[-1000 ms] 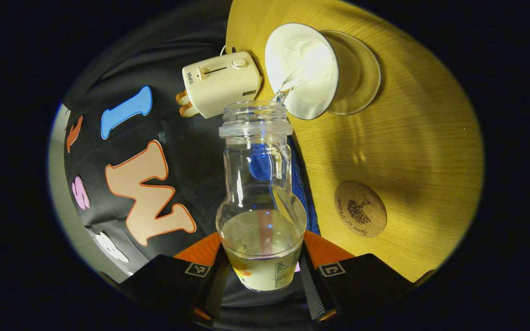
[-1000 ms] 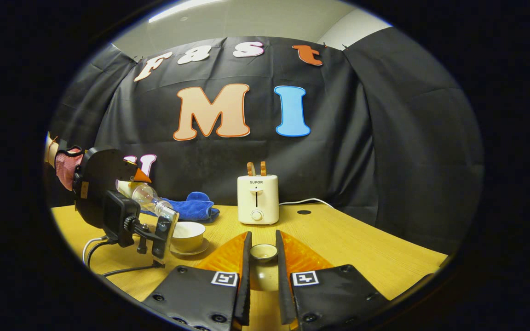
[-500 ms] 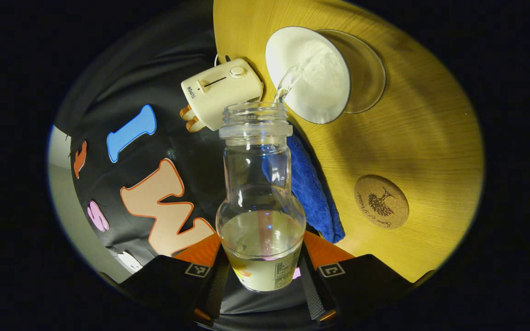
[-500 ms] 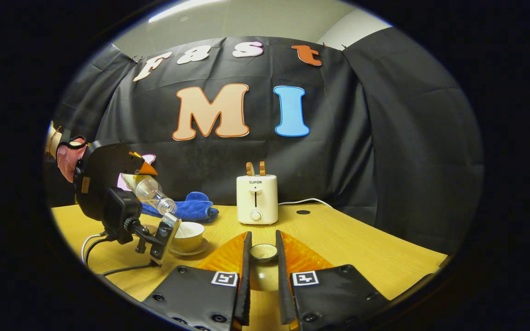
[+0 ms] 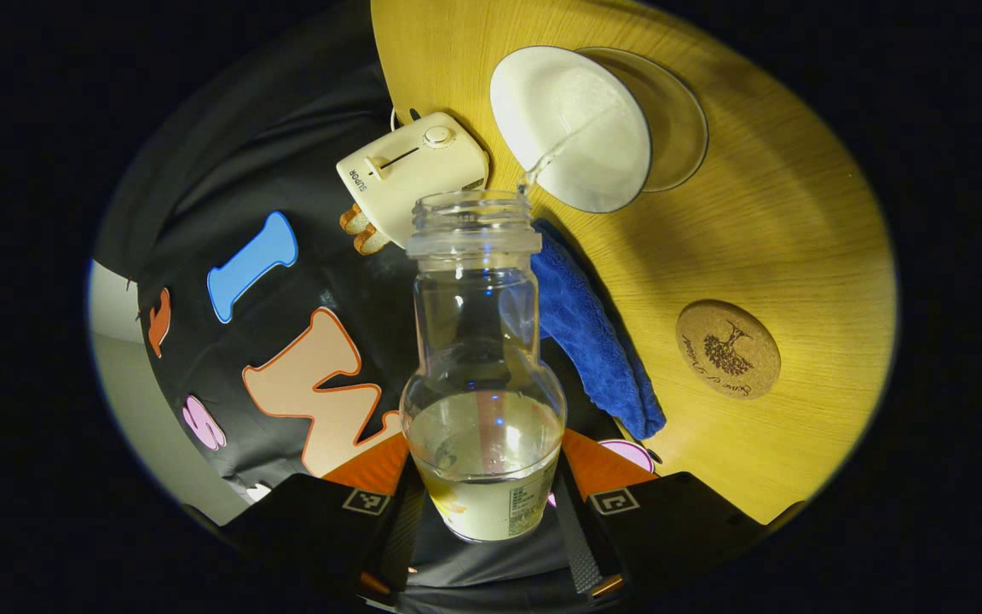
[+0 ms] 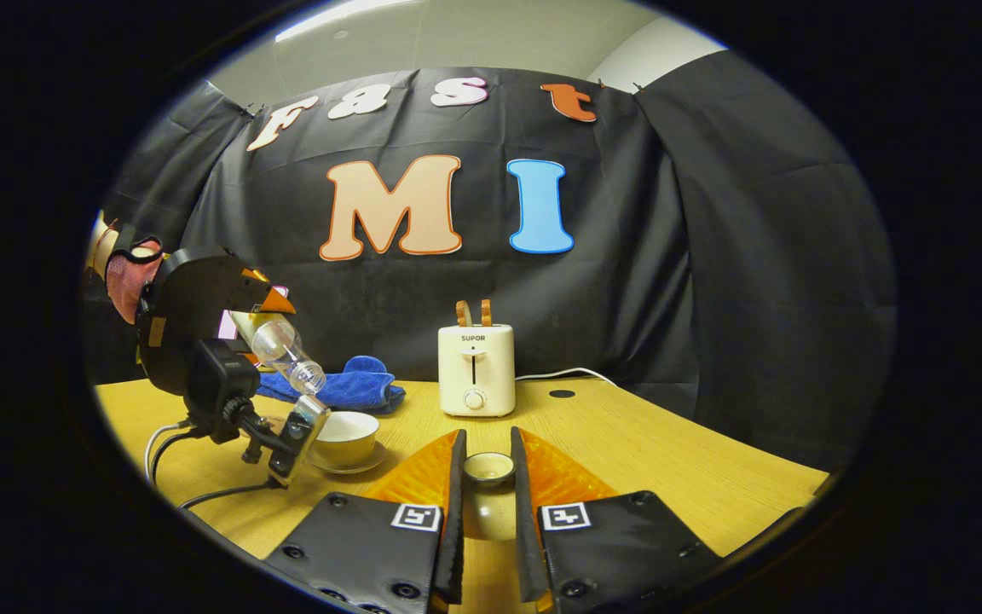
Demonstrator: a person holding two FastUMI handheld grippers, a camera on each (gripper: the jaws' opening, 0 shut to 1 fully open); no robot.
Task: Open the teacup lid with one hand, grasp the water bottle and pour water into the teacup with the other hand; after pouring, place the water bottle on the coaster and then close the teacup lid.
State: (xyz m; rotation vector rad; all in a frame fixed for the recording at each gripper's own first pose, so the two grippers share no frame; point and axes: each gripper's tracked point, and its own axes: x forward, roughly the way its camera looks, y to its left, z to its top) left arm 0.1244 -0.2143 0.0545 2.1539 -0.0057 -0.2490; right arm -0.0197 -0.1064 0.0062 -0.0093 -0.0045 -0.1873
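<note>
Water runs in a thin stream from the mouth of the clear plastic water bottle [image 5: 484, 358] into the white ceramic teacup [image 5: 572, 128], which sits on its glass saucer [image 5: 678, 119] on the yellow wooden table [image 5: 798, 247]. The left gripper [image 5: 487, 503] has both fingers pressed on the bottle's base and holds it tipped down towards the cup. The right gripper [image 6: 487, 503], off to the side, is closed tight on the small round teacup lid [image 6: 488, 467], raised above the table. Pouring well, I judge, means keeping the bottle mouth over the cup's middle and easing the tilt back gently so the last drops fall inside, not on the wood. The round cork coaster [image 5: 727, 348] lies near the blue cloth [image 5: 585, 333], waiting for the bottle.
</note>
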